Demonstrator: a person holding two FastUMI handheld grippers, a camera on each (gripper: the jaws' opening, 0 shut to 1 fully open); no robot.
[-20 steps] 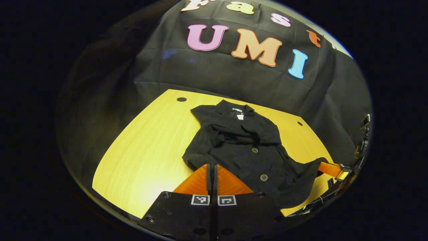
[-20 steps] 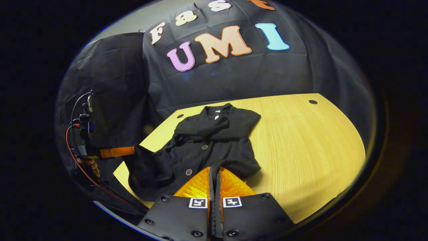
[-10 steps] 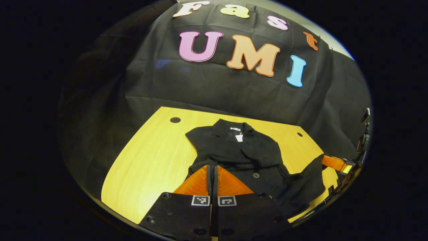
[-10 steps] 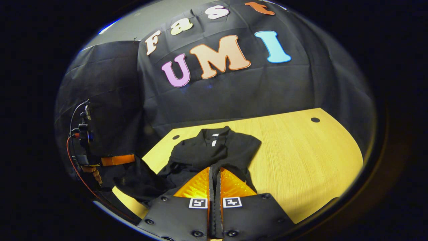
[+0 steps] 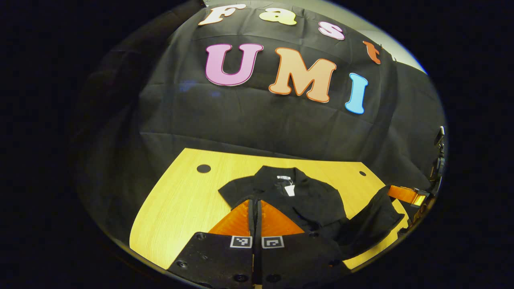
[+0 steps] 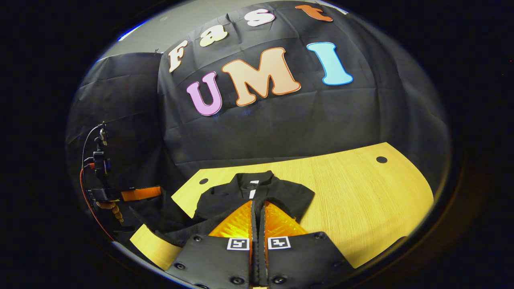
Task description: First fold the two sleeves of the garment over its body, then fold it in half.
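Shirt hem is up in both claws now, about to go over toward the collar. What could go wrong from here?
1. The hem hangs slack between the left claw and the right claw; uneven travel could skew the fold of the shirt.
2. I cannot see how much cloth each claw pinches, so a corner might slip out.
3. The folded sleeves could get dragged open as the hem passes over them.

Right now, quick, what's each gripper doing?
Left gripper: closed on the hem of the black garment.
Right gripper: closed on the garment's hem too.

Garment (image 5: 305, 200) on table (image 5: 180, 200), seemingly lifted
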